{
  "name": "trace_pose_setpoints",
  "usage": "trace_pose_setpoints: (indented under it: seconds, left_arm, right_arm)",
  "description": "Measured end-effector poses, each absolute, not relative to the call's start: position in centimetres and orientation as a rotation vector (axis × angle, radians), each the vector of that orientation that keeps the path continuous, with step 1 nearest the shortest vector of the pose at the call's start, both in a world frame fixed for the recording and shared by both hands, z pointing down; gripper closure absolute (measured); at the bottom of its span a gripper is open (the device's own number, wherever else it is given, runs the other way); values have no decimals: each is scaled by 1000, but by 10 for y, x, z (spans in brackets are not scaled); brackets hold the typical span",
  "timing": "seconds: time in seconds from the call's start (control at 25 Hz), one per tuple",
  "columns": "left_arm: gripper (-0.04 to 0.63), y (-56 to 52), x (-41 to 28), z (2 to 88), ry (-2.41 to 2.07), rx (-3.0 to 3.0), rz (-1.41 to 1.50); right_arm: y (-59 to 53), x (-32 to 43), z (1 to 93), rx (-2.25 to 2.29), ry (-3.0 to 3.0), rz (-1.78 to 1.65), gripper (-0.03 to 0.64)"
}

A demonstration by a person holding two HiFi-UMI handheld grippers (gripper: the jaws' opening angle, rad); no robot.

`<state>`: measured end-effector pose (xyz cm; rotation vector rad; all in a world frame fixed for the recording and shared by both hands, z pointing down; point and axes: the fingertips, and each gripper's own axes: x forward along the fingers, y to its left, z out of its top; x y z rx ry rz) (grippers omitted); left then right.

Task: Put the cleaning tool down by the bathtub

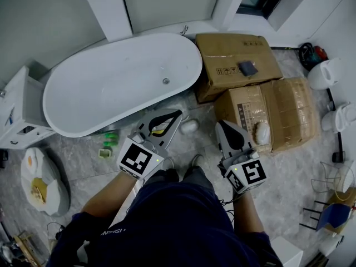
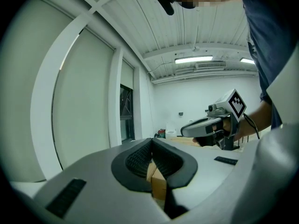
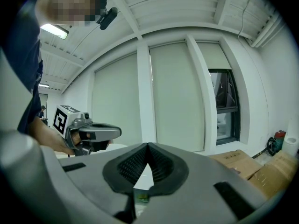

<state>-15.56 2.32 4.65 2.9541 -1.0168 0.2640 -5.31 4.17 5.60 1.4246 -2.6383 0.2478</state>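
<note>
A white bathtub (image 1: 111,85) fills the upper left of the head view. On the floor against its near side lies a small green and white thing (image 1: 109,140); I cannot tell what it is. My left gripper (image 1: 179,113) hangs just right of there, above the floor, shut with nothing in it. Something yellow (image 1: 161,130) on the floor shows through the gap behind its fingers. In its own view the left gripper (image 2: 152,141) has its pads together at the tips. My right gripper (image 1: 220,123) is held beside it, also shut and empty, tips meeting in its own view (image 3: 148,145).
Two cardboard boxes (image 1: 236,60) (image 1: 278,113) stand right of the tub, just beyond the right gripper. A white lump (image 1: 190,125) lies on the floor between the grippers. A white cabinet (image 1: 16,110) sits at the tub's left end; white fixtures (image 1: 325,74) stand far right.
</note>
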Motion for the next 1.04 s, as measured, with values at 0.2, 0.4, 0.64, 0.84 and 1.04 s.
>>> trace_pose_setpoints:
  seconds: [0.2, 0.4, 0.64, 0.84, 1.04]
  left_arm:
    - [565, 21, -154, 49, -1005, 2946, 272]
    - [565, 18, -153, 51, -1005, 2942, 276]
    - [565, 13, -151, 51, -1007, 2930, 250]
    - [565, 10, -151, 53, -1003, 2927, 252]
    - [565, 2, -149, 54, -1001, 2928, 267]
  right_arm:
    - [39, -53, 59, 1428, -2632, 259, 614]
    - [38, -54, 62, 1410, -2630, 258, 614]
    - [33, -53, 63, 1420, -2628, 273, 614]
    - [31, -53, 64, 1419, -2625, 271, 614]
    - [23, -52, 66, 1419, -2620, 279, 614]
